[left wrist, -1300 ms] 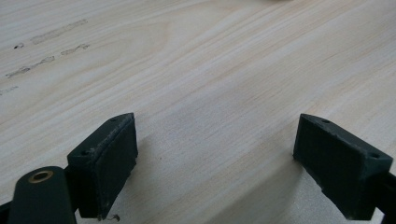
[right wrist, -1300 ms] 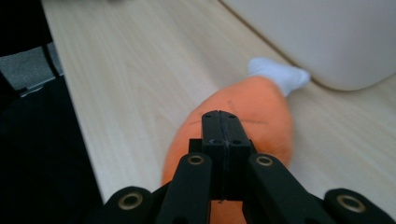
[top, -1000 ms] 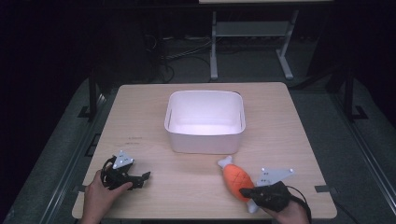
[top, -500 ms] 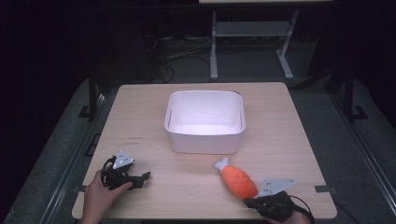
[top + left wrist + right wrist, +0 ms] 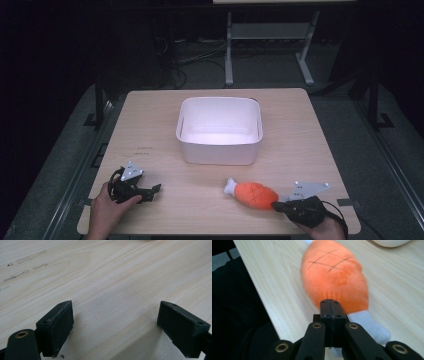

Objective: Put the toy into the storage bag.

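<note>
High view places the orange plush toy [image 5: 255, 194] on the near part of the table [image 5: 310, 145], at about 5 o'clock from the white bin [image 5: 220, 131] and well apart from it. The toy lies flat, its white nub end pointing to roughly 10 o'clock and its far end toward the right gripper [image 5: 276, 205].

Handling judgement: the toy appears soft, light and compressible, with a fuzzy nap that should resist slipping; it is not fragile. The thick orange body, where stitched cross-lines show, is the advisable place to take hold, across its short axis. The narrow white ends would likely fold under pressure.

Right gripper view shows the right gripper [image 5: 329, 305] with its jaws clenched flat together, nothing between them, the tip just at the toy's [image 5: 334, 275] near end; whether it touches the plush is hard to tell, as the picture is slightly blurred.

Left gripper view shows the left gripper [image 5: 115, 326] with its jaws spread wide over bare wood, grasping nothing. In the high view it [image 5: 150, 191] rests near the table's 7 o'clock corner.

The surface is pale, smooth wood grain with faint marks. The surrounding room is dark, with a metal stand [image 5: 265, 45] and cables on the floor at 12 o'clock.
</note>
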Action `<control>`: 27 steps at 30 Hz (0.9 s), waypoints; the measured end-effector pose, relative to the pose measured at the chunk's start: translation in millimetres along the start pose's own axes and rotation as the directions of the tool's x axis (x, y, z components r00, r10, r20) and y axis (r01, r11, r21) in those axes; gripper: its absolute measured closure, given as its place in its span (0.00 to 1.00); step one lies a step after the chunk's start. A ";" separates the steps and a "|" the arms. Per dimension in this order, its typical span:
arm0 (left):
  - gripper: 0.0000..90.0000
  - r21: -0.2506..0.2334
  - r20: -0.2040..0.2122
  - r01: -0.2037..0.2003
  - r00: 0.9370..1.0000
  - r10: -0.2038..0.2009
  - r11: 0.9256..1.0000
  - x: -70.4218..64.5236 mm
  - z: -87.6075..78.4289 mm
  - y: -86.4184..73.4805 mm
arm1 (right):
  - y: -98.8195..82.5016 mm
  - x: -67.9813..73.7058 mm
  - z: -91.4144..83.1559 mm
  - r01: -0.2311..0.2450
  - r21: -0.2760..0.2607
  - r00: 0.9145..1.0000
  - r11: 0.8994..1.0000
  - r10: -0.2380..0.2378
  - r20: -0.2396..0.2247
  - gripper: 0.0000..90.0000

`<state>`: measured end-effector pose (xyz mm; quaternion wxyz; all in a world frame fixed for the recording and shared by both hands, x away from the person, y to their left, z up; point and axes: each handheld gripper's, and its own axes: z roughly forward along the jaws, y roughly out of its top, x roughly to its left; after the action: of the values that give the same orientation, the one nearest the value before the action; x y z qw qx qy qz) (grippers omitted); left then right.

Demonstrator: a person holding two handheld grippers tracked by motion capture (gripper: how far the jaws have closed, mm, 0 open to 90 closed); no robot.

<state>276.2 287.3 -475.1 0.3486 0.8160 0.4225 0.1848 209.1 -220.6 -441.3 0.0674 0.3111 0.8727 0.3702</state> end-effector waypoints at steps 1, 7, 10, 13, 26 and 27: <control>0.14 0.000 0.000 0.000 1.000 0.000 1.000 0.0 0.0 0.0 | -0.2 -2.0 -0.1 0.000 -0.003 1.000 1.000 0.000 0.003 1.00; 0.14 -0.001 0.000 0.000 1.000 0.000 1.000 0.0 0.1 0.0 | 1.6 -10.0 -4.4 0.017 -0.023 1.000 1.000 -0.017 -0.006 1.00; 0.14 0.000 0.000 0.000 1.000 0.000 1.000 0.0 0.0 0.0 | 5.4 -10.8 -8.8 0.026 -0.045 0.999 0.999 -0.027 -0.018 0.99; 0.14 -0.001 0.000 0.000 1.000 0.000 1.000 0.0 0.1 0.0 | 14.7 -14.3 -10.4 0.053 -0.058 0.998 0.997 -0.056 -0.041 0.90; 0.14 -0.001 0.000 0.000 1.000 0.000 1.000 0.0 0.1 0.0 | 42.6 -25.1 14.8 0.099 -0.022 0.989 0.995 -0.101 -0.108 0.23; 0.14 -0.001 0.000 0.000 1.000 0.000 1.000 0.0 0.1 0.0 | 43.8 -25.1 16.8 0.106 -0.017 0.988 0.994 -0.108 -0.108 0.18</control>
<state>276.3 287.3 -475.2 0.3490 0.8158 0.4225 0.1850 256.6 -202.0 -426.0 0.0413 0.2429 0.8885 0.3870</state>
